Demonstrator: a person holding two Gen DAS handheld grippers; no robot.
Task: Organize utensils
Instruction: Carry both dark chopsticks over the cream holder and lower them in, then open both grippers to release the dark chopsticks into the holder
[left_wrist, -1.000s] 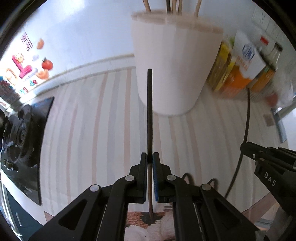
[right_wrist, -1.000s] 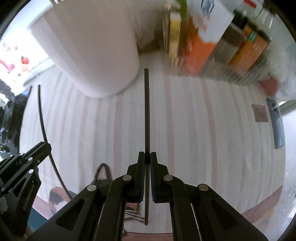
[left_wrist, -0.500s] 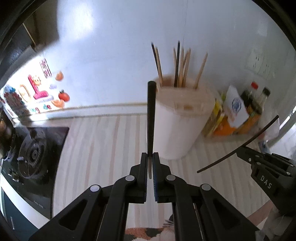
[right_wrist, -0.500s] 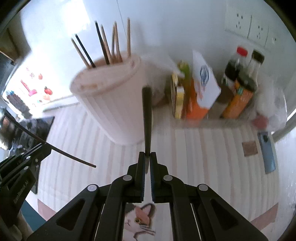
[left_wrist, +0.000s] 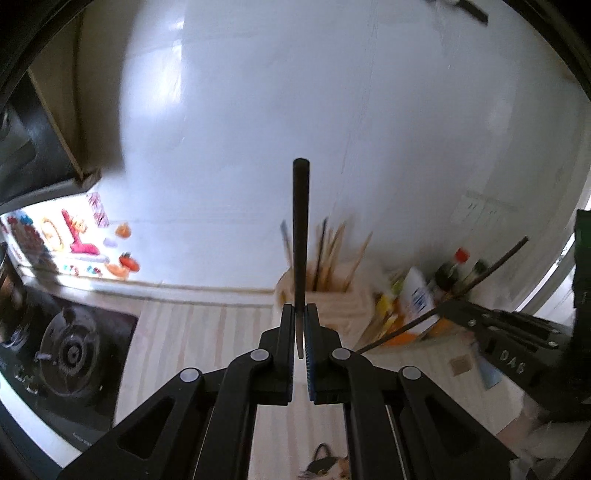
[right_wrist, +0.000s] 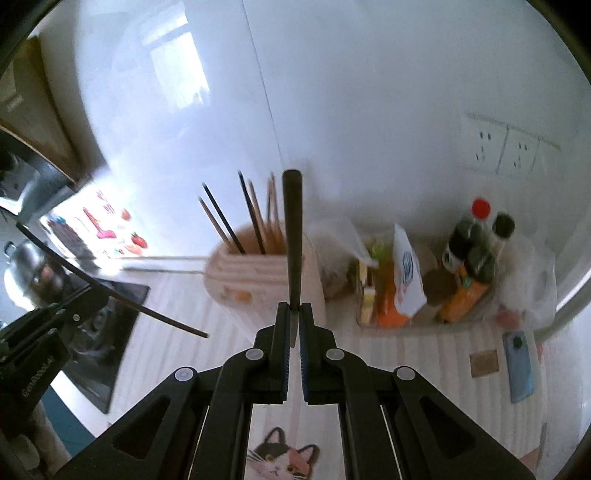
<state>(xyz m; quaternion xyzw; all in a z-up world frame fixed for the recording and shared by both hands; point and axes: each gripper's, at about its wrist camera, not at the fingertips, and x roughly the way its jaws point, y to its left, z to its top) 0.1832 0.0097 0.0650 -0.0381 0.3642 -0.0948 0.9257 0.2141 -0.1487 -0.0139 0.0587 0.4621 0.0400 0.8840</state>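
Both grippers' jaws clamp black chopsticks above the seemingly beige holder (right_wrist: 258, 273).

Blurred utensil holder (left_wrist: 334, 295) hides chopsticks' (right_wrist: 255, 218) lower ends.

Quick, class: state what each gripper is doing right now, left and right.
Left gripper: closed on a black chopstick.
Right gripper: closed on another dark chopstick.
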